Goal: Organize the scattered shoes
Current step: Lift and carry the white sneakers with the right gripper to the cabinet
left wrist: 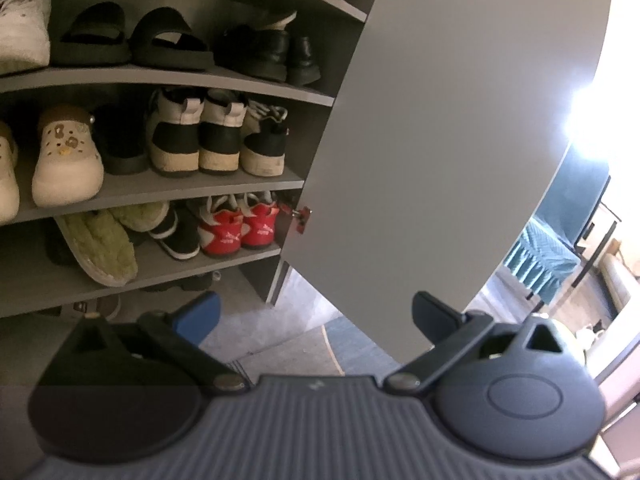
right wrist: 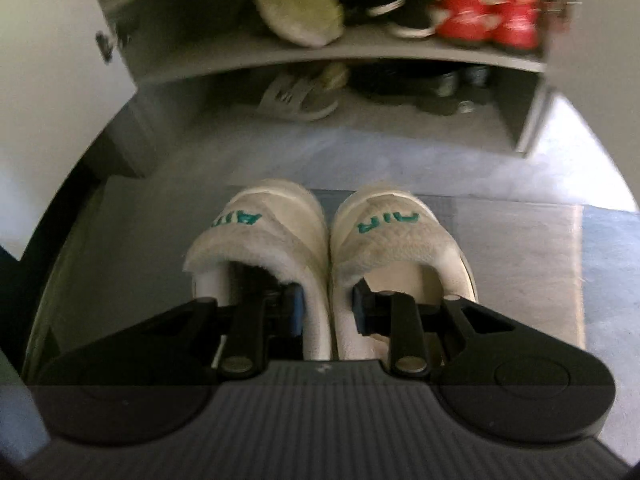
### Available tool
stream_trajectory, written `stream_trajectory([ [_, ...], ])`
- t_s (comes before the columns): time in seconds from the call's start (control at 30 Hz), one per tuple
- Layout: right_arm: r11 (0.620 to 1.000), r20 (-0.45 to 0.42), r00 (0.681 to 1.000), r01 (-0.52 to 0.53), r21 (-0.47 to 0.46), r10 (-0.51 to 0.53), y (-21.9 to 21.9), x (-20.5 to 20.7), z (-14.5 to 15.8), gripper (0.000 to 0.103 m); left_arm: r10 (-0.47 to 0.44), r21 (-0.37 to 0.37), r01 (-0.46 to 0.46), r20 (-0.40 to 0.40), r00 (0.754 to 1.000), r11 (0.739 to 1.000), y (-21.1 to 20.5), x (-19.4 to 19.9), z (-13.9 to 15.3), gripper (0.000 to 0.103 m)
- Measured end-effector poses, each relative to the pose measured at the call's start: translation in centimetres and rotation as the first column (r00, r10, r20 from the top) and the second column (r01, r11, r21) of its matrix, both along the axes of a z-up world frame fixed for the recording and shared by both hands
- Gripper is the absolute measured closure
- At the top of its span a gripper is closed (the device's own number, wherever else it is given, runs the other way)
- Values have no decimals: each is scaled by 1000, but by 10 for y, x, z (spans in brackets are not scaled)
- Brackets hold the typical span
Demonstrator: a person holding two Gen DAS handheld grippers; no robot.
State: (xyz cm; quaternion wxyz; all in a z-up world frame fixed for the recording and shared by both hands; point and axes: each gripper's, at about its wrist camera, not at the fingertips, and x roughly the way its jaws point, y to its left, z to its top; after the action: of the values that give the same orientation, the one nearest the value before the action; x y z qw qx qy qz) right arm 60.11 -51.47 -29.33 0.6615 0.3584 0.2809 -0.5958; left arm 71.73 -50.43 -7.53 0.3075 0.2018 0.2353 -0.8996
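A pair of white slippers (right wrist: 260,236) with teal lettering hangs side by side in the right wrist view, above the grey floor in front of the shoe cabinet (right wrist: 280,60). My right gripper (right wrist: 328,308) has one finger inside each slipper and is shut on their two inner walls, pressing them together. In the left wrist view, my left gripper (left wrist: 316,312) stands open with nothing between its fingers, facing the cabinet shelves (left wrist: 160,192) beside the open grey door (left wrist: 440,140).
The shelves are crowded: black sandals (left wrist: 132,40), white and black sneakers (left wrist: 200,136), green fuzzy slippers (left wrist: 104,248), red sneakers (left wrist: 240,228). On the bottom shelf lie a grey sandal (right wrist: 296,96) and dark shoes (right wrist: 420,84). A pale mat (right wrist: 520,260) covers the floor.
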Motion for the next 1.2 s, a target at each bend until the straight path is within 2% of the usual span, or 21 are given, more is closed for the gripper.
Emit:
stream_trajectory([
  [0.13,998,32,999,19,57,-21,-44,22,-25,75,4,40,-2,-31,1000,999,0,6,0,0],
  [0.27,996,-37,997,-65,59,67,-65,54,-69,75,-29,48,30,-32,999,998,7,12,1,0],
  [0.4,982,-71,984,-154,111,162,-71,74,-104,74,-55,26,56,-31,998,998,14,18,1,0],
  [0.5,981,-84,982,-161,111,171,-72,75,-105,73,-50,14,50,-3,999,999,13,18,-3,0],
  [0.8,988,-28,993,-111,107,115,-73,66,-105,70,19,14,-20,35,999,1000,-3,14,-5,0],
  [0.93,997,49,996,-76,25,74,-77,57,-92,70,35,-14,-35,41,999,999,-2,14,-2,0],
  [1.0,998,74,995,-59,-20,60,-80,54,-81,63,42,-36,-40,44,998,999,-1,15,0,0],
  [1.13,998,63,996,-62,-5,62,-84,53,-79,60,55,-38,-53,56,997,998,-3,15,0,0],
  [1.2,996,58,995,-77,40,75,-88,50,-82,48,60,-33,-58,62,996,998,-4,16,-1,0],
])
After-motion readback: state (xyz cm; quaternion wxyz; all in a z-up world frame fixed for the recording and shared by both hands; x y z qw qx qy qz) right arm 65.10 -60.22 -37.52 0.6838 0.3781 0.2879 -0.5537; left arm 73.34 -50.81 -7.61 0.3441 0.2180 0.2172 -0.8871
